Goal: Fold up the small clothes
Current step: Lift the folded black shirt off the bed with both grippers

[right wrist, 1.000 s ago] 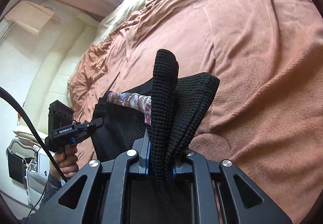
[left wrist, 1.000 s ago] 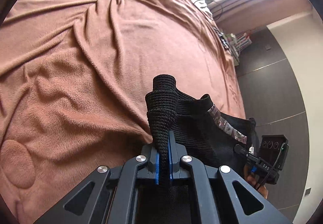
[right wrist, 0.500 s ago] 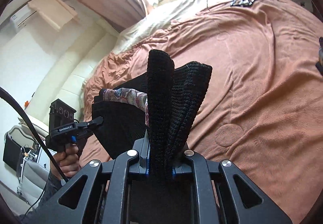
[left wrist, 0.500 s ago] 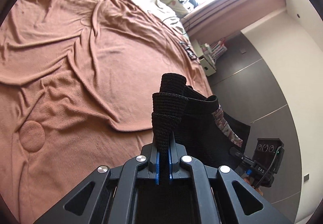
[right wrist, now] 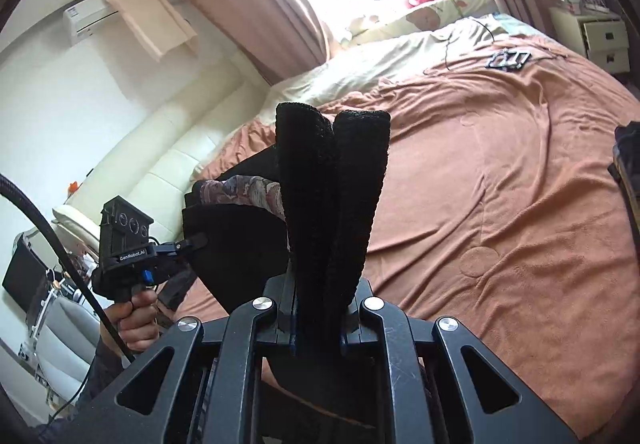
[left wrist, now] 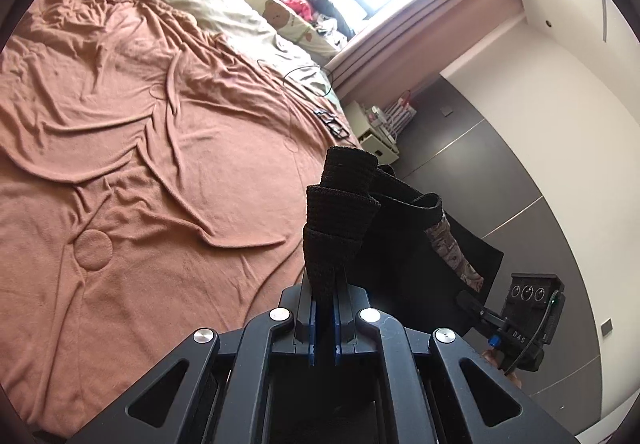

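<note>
Bed (left wrist: 168, 172) below, brown blanket rumpled. My left claw (left wrist: 324, 318) and right claw (right wrist: 316, 318) both pinching black garment (left wrist: 400, 256), held in air between them. Risk: bunched knit slips from pinch, fold lands crooked.

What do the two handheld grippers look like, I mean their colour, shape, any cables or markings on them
Both are matte black. The left gripper and right gripper have angular linkage arms with triangular cut-outs, round silver bolts and blue-edged pads. Seen from across, each has a boxy head with three round ports, a blue button and a pistol handle; one reads "GenRobot.AI", the other "DAS". A thick black cable trails nearby.
</note>
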The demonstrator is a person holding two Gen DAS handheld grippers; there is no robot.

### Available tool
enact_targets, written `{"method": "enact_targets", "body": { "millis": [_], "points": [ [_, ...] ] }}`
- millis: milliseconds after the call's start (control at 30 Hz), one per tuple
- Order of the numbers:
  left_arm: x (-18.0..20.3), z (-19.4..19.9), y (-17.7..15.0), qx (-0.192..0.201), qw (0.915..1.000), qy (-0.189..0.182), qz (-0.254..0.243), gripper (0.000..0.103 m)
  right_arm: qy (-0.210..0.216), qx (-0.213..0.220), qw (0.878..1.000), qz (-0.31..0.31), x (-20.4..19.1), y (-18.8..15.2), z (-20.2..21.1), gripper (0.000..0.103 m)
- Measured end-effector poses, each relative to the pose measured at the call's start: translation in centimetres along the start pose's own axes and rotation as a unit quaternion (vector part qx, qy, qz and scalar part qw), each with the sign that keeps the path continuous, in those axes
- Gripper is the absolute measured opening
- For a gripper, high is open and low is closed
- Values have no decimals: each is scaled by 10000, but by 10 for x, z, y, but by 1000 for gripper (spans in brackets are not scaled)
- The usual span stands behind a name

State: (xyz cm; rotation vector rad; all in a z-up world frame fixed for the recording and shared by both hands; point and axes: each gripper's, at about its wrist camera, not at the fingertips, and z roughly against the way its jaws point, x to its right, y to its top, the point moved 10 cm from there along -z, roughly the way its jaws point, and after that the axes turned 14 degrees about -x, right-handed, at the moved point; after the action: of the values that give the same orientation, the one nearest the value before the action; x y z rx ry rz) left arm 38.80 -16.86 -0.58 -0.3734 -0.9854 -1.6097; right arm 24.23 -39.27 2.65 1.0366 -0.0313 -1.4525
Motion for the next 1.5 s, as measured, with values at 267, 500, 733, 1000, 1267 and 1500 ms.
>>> {"method": "enact_targets", "body": {
  "millis": [267,500,733,1000,1267,1500],
  "points": [
    [32,57,-9,363,9992,-40,-147,5,47,295,9985,455,-54,-14,46,10],
    [50,110,-8,606,9975,29,-368,5,293,459,9961,699,-87,-12,54,10],
    [20,152,1,904,9957,97,-182,5,348,214,9937,1045,-114,10,5,10],
    [-32,206,16,1247,9920,204,35,5,499,22,9901,1308,-138,32,-38,10],
    [-75,253,26,1550,9871,364,156,5,652,-227,9877,1403,-158,54,-93,10],
    [-130,283,31,1732,9831,404,434,5,816,-428,9826,1615,-186,68,-139,10]
  ]
}}
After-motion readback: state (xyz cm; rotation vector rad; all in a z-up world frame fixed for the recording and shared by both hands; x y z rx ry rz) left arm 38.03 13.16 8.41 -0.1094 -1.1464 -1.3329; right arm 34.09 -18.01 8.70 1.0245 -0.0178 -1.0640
